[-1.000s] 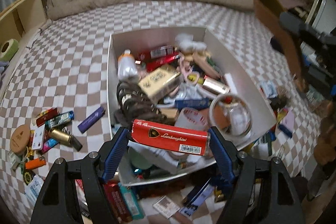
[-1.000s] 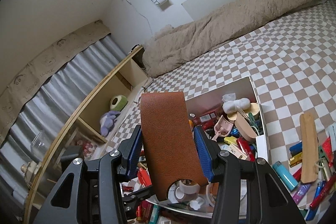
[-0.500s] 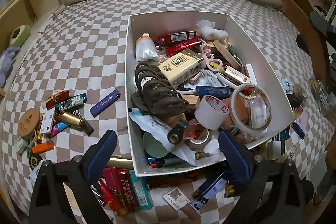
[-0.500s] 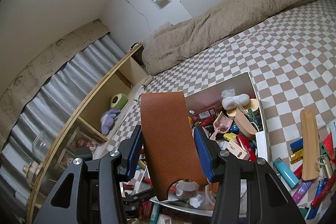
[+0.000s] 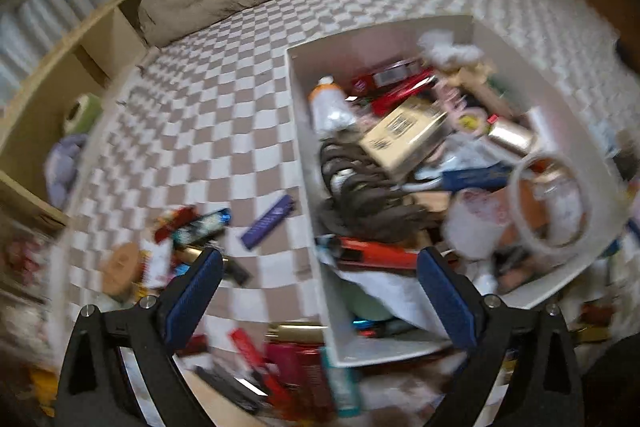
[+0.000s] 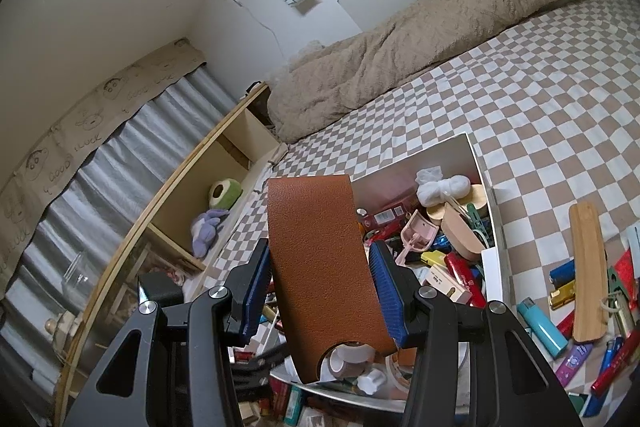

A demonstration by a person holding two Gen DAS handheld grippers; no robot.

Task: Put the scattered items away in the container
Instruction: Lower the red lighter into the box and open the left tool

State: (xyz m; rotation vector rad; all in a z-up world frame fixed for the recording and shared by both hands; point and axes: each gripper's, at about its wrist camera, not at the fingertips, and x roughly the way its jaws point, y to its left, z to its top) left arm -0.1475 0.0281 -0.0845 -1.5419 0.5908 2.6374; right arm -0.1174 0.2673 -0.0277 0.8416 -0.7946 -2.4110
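Presently the left tongs (image 5: pixel 318 301) stand wide apart with nothing between the pads, over the near wall of the white box (image 5: pixel 312 227) on the checkered bed (image 5: pixel 192 115). The right tongs (image 6: pixel 320 287) clamp a brown pebbled-leather strap (image 6: pixel 316 247), stiff and round-ended. The box is heaped: a glossy tape ring (image 5: pixel 550 203) at 3 o'clock rides near the rim (a careless drop could tip it out). The loose purple lighter (image 5: pixel 268 221), smooth and slim, lies at 9 o'clock of the box.
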